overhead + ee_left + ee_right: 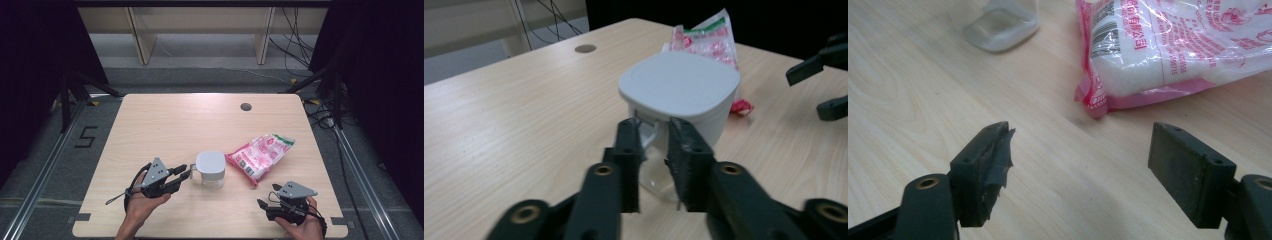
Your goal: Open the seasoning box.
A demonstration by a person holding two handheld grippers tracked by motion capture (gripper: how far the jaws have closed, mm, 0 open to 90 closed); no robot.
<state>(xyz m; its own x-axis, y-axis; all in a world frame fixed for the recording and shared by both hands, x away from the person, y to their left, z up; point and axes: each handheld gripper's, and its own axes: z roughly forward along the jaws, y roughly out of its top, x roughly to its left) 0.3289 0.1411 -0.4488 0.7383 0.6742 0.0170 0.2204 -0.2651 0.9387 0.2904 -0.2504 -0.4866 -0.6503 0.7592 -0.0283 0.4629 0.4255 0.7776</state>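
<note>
A clear container with a white lid (210, 170) (679, 82) stands mid-table, and its base (1000, 25) shows at the top of the right gripper view. My left gripper (189, 172) (655, 125) reaches it from the left. Its jaws stand close together, shut on a pale flap (655, 136) at the lid's near side. A pink and white bag of white grains (260, 154) (704, 37) (1173, 45) lies flat to the right of the container. My right gripper (266, 195) (1080, 135) (805, 94) rests near the front right edge. It is open, empty, and pointed at the bag's near corner.
The wooden table (165, 125) has a dark round grommet (245, 106) (585, 48) near its far edge. Beyond the table are wooden furniture legs, loose cables and black curtains. Metal floor rails run along both sides.
</note>
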